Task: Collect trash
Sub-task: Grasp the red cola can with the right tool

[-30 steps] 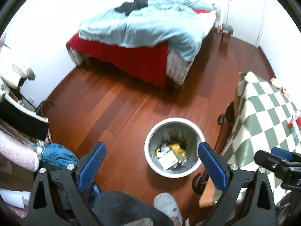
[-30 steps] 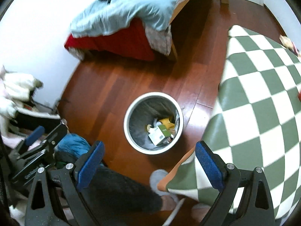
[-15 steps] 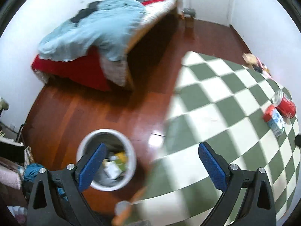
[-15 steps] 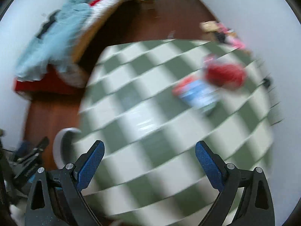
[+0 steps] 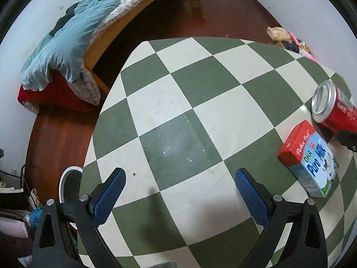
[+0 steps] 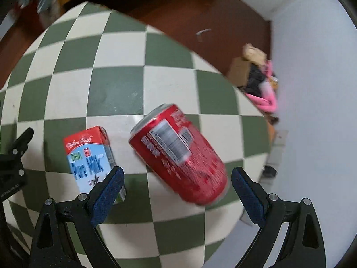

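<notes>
A red soda can (image 6: pixel 178 154) lies on its side on the green-and-white checkered table (image 6: pixel 111 84), with a red and blue milk carton (image 6: pixel 89 158) lying just left of it. My right gripper (image 6: pixel 177 192) is open and empty, hovering above the near end of the can. In the left wrist view the can (image 5: pixel 332 109) and the carton (image 5: pixel 310 158) lie at the table's right side. My left gripper (image 5: pixel 179 196) is open and empty over the bare table (image 5: pixel 178 111). The white trash bin (image 5: pixel 68 178) shows partly beyond the table's left edge.
A bed with a blue duvet (image 5: pixel 73 38) stands at the back left on the wood floor. Boxes and pink items (image 6: pixel 258 76) sit against the white wall beyond the table. Clutter (image 5: pixel 20 210) lies on the floor at the lower left.
Both grippers have swung from above the trash bin to over the checkered table. The right one has come close above the can and carton. Both stay open.
</notes>
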`<action>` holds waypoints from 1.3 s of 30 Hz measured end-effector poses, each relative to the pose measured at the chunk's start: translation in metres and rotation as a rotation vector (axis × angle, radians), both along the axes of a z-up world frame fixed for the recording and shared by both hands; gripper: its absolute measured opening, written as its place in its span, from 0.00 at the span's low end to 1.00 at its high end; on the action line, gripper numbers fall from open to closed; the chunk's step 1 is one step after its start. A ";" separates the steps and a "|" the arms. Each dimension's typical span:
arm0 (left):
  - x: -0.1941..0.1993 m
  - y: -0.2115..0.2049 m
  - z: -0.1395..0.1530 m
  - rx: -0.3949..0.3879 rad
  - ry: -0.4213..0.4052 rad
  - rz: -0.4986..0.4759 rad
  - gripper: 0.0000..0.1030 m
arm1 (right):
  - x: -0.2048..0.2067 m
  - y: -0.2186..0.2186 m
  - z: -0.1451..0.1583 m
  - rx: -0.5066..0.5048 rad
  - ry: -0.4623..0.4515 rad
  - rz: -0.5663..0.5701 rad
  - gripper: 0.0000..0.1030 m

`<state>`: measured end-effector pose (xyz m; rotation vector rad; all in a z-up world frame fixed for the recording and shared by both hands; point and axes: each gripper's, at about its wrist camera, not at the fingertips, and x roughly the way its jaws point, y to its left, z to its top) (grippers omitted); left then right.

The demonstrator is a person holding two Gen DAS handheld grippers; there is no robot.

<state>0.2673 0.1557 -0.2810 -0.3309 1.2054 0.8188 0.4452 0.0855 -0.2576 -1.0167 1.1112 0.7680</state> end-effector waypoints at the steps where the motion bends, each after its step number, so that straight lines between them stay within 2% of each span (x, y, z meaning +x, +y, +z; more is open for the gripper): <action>1: 0.001 0.000 -0.001 0.002 0.004 0.000 0.97 | 0.006 0.003 -0.008 -0.005 0.028 0.002 0.95; 8: 0.004 0.008 -0.001 0.017 0.016 0.011 0.97 | 0.035 0.003 -0.024 0.073 0.124 -0.103 0.90; 10: 0.006 0.009 0.001 0.019 0.012 0.009 0.97 | 0.041 -0.004 -0.024 0.098 0.151 -0.180 0.86; 13: 0.012 0.004 0.008 -0.005 -0.011 -0.008 0.97 | 0.057 -0.021 -0.019 0.129 0.217 -0.340 0.83; 14: 0.015 0.000 0.012 -0.015 -0.023 -0.020 0.97 | 0.066 -0.035 -0.018 0.138 0.277 -0.449 0.82; 16: 0.023 -0.007 0.018 -0.050 -0.045 -0.039 0.97 | 0.072 -0.053 -0.016 0.139 0.312 -0.531 0.82; 18: 0.034 -0.014 0.024 -0.096 -0.072 -0.058 0.97 | 0.076 -0.070 -0.017 0.150 0.354 -0.583 0.78; 21: 0.047 -0.023 0.026 -0.138 -0.083 -0.062 0.97 | 0.077 -0.078 -0.042 0.066 0.426 -0.578 0.78; 23: 0.055 -0.029 0.025 -0.155 -0.075 -0.065 0.97 | 0.075 -0.083 -0.050 0.081 0.412 -0.589 0.70; 24: 0.057 -0.030 0.025 -0.159 -0.072 -0.067 0.97 | 0.075 -0.086 -0.043 0.132 0.383 -0.606 0.64; 25: 0.059 -0.031 0.025 -0.165 -0.069 -0.068 0.97 | 0.074 -0.089 -0.037 0.183 0.375 -0.613 0.64; 27: 0.063 -0.030 0.025 -0.184 -0.070 -0.064 0.97 | 0.073 -0.095 -0.030 0.211 0.363 -0.631 0.64; 29: 0.064 -0.030 0.024 -0.219 -0.078 -0.051 0.97 | 0.069 -0.100 -0.025 0.218 0.350 -0.623 0.64; 32: 0.065 -0.030 0.023 -0.313 -0.107 -0.012 0.97 | 0.052 -0.119 -0.017 0.232 0.353 -0.622 0.64; 39: 0.082 -0.034 0.012 -0.445 -0.139 0.079 0.96 | 0.012 -0.169 -0.024 0.228 0.317 -0.642 0.64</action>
